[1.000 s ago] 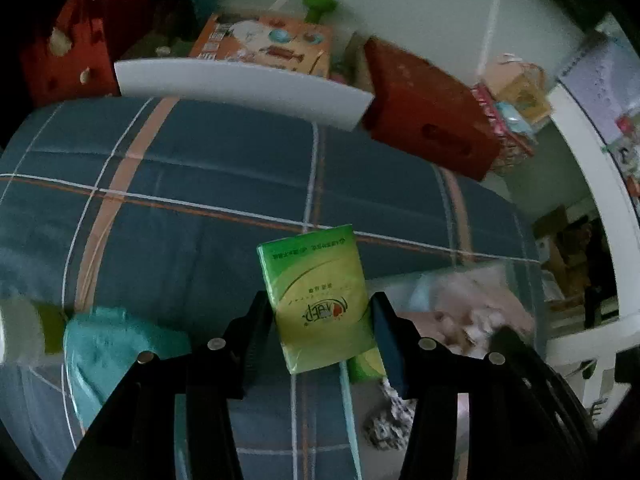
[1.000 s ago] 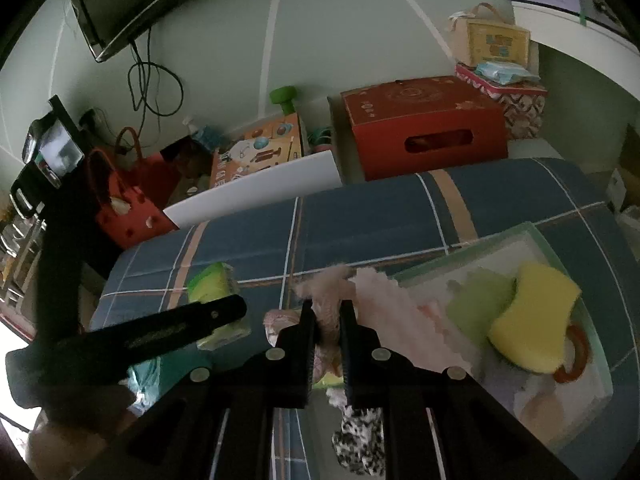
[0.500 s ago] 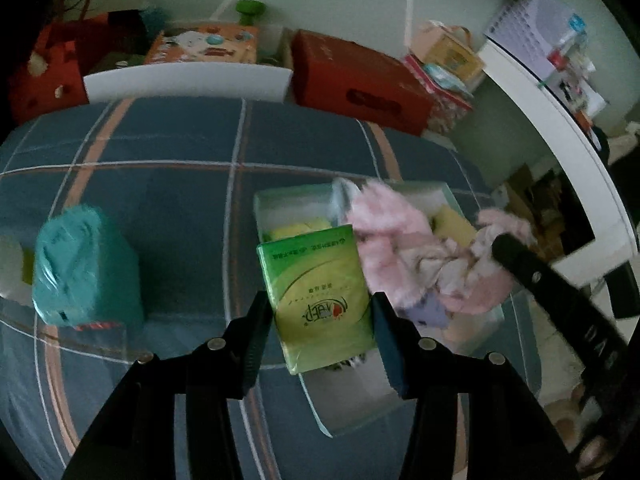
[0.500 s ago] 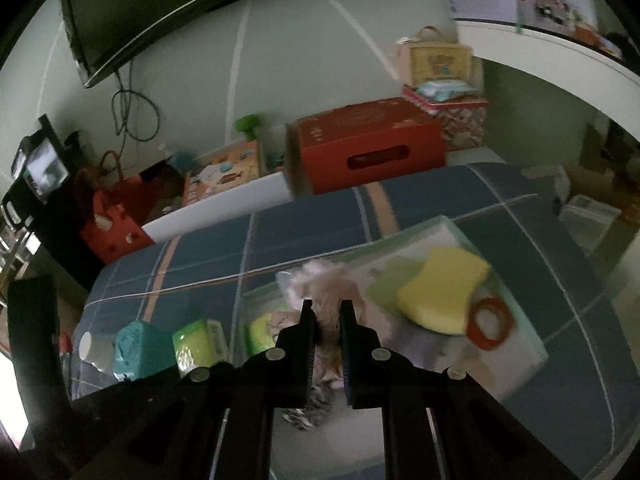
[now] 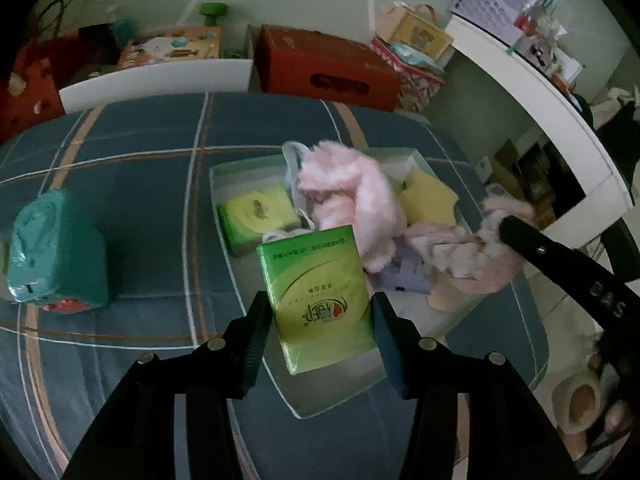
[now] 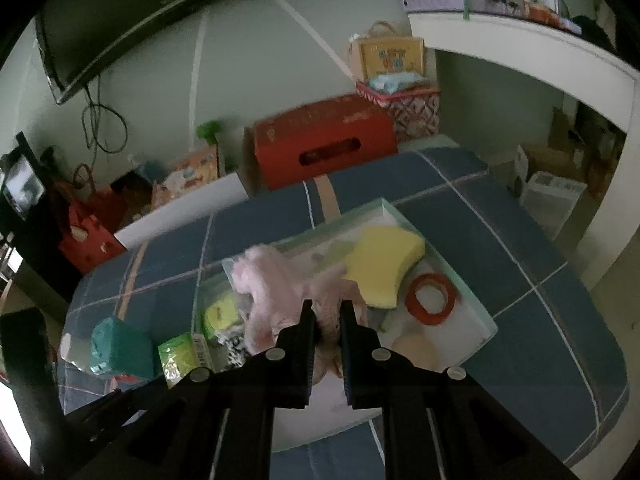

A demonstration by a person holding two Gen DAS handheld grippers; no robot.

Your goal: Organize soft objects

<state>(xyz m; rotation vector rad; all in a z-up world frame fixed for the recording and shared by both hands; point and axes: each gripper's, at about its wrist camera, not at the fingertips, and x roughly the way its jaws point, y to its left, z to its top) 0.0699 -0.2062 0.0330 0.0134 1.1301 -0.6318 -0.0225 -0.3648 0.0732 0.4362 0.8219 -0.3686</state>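
Note:
My left gripper (image 5: 318,304) is shut on a green tissue pack (image 5: 320,292) and holds it above the near end of the pale tray (image 5: 218,168). My right gripper (image 6: 328,314) is shut on a fluffy pink cloth (image 6: 272,276), which hangs over the tray's (image 6: 486,318) middle; the cloth also shows in the left wrist view (image 5: 352,200). The tray holds a second green tissue pack (image 5: 258,216), a yellow sponge (image 6: 382,260) and an orange ring (image 6: 432,298). A teal pack (image 5: 56,252) stands on the blue plaid surface, left of the tray.
A red box (image 5: 326,68), a white board (image 5: 156,80) and a printed box (image 5: 172,42) line the far edge. A white curved counter (image 5: 540,92) stands to the right. A red bag (image 6: 86,232) sits at the far left.
Both grippers have moved over the tray with their loads. The pink cloth now hangs lower over the tray's middle. The tissue pack is closer to the tray's near end.

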